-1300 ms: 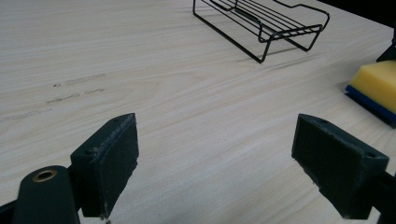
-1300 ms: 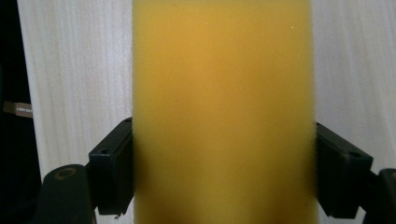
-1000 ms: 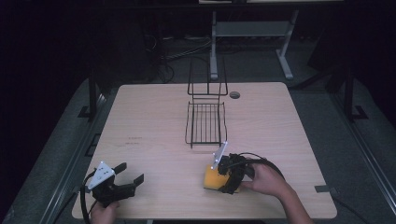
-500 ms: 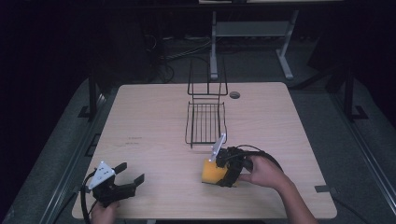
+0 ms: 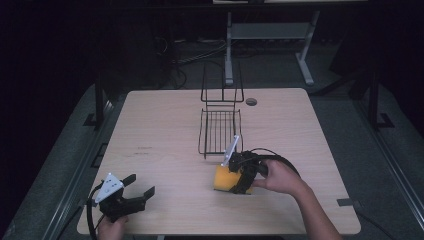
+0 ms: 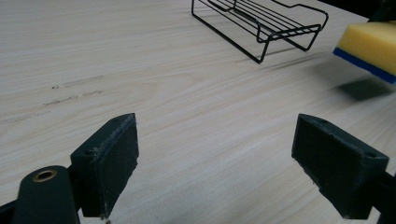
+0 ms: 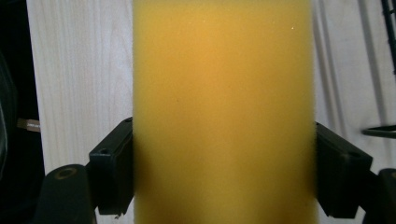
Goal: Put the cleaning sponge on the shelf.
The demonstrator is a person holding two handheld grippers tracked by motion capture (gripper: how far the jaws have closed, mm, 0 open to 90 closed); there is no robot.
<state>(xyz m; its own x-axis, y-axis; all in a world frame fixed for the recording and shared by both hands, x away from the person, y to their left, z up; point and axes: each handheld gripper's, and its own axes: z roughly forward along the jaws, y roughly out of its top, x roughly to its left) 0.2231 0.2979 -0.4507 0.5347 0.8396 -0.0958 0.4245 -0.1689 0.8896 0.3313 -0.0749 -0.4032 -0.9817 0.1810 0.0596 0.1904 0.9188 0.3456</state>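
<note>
Both grippers: right [image 5: 239, 176] clamping sponge [image 5: 223, 178] nr rack [image 5: 219, 131], left [image 5: 136, 191] wide open, empty

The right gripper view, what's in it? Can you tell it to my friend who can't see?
A yellow sponge stands tall in the middle, squeezed between the two black jaws of the right claw. Behind it is a pale wooden table, with a bit of black wire rack at the right edge.
</note>
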